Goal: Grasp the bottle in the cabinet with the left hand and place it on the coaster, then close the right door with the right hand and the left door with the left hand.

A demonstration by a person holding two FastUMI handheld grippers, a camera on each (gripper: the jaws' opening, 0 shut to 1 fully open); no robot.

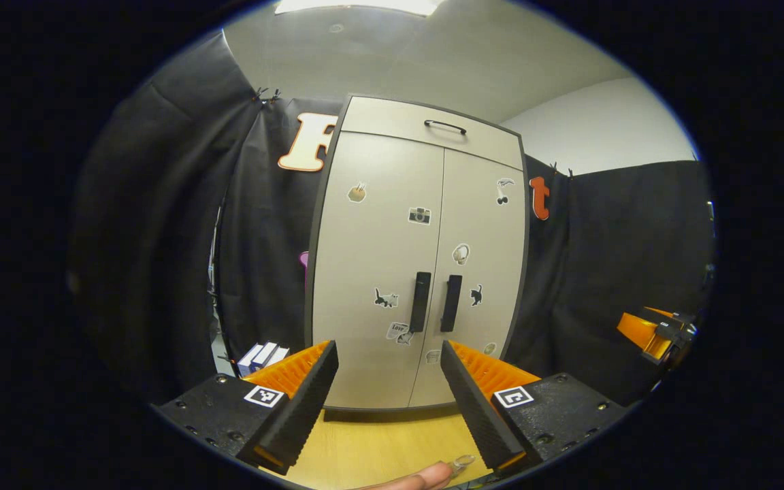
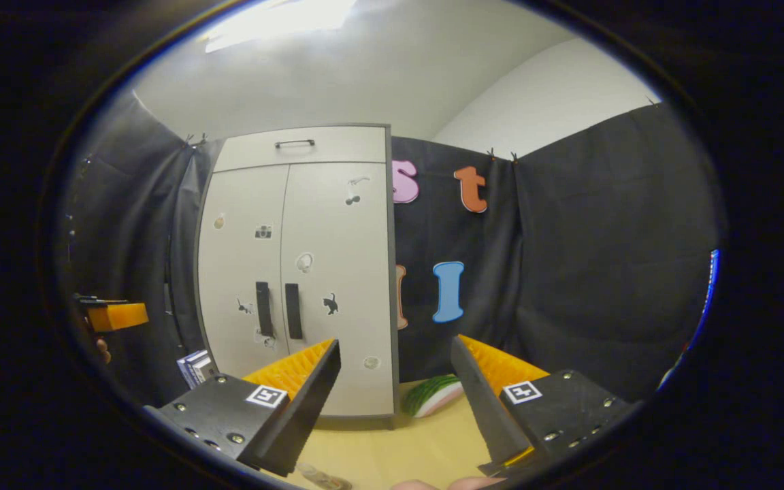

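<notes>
Both my tongs spread wide and empty, left gripper [image 1: 388, 401] and right gripper [image 2: 395, 401] facing the cabinet [image 1: 419, 258], both doors shut, so the bottle isn't visible.

A pale wooden table [image 2: 426, 442] bears the closed cabinet [image 2: 297, 272] and a watermelon slice [image 2: 433, 395].
</notes>
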